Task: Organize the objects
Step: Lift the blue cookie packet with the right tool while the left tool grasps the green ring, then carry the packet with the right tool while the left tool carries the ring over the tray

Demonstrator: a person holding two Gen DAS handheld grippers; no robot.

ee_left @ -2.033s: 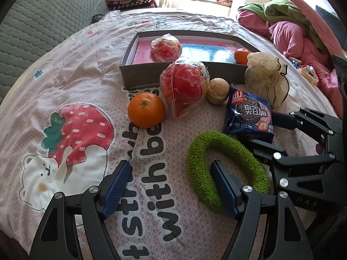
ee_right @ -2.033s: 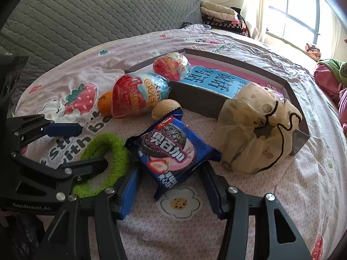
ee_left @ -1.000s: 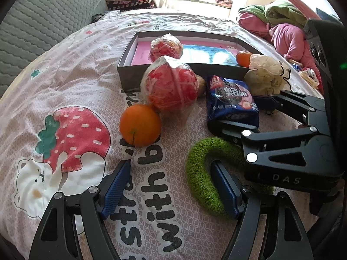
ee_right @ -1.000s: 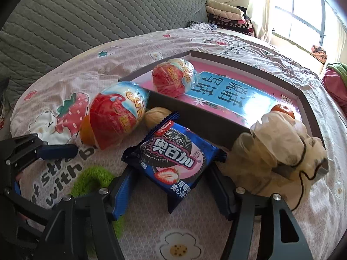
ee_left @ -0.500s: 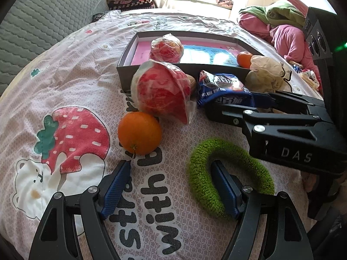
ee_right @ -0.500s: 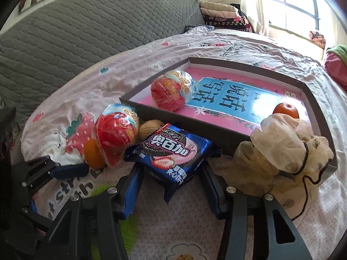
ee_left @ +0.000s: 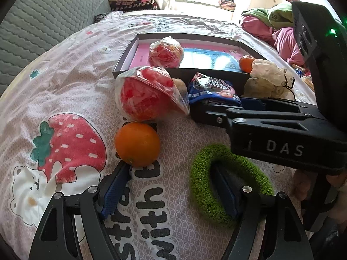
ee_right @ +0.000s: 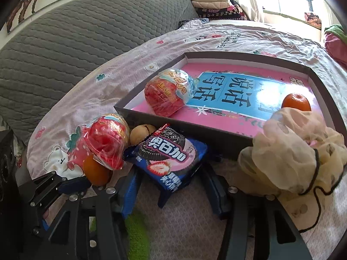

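Note:
My right gripper is shut on a blue Oreo packet and holds it lifted near the front wall of the grey box; the packet also shows in the left wrist view. The box holds a red wrapped ball and a small orange. My left gripper is open low over the bedsheet; its right finger lies inside a green ring and its left finger touches an orange. A second red wrapped ball lies behind that orange.
A beige mesh pouch leans on the box's near right corner. A walnut-like ball sits between the wrapped ball and the packet. A grey headboard is on the left. Piled clothes lie at the far right.
My right gripper has lifted the Oreo packet off the sheet and carried it toward the box. My left gripper has edged forward toward the orange, staying open.

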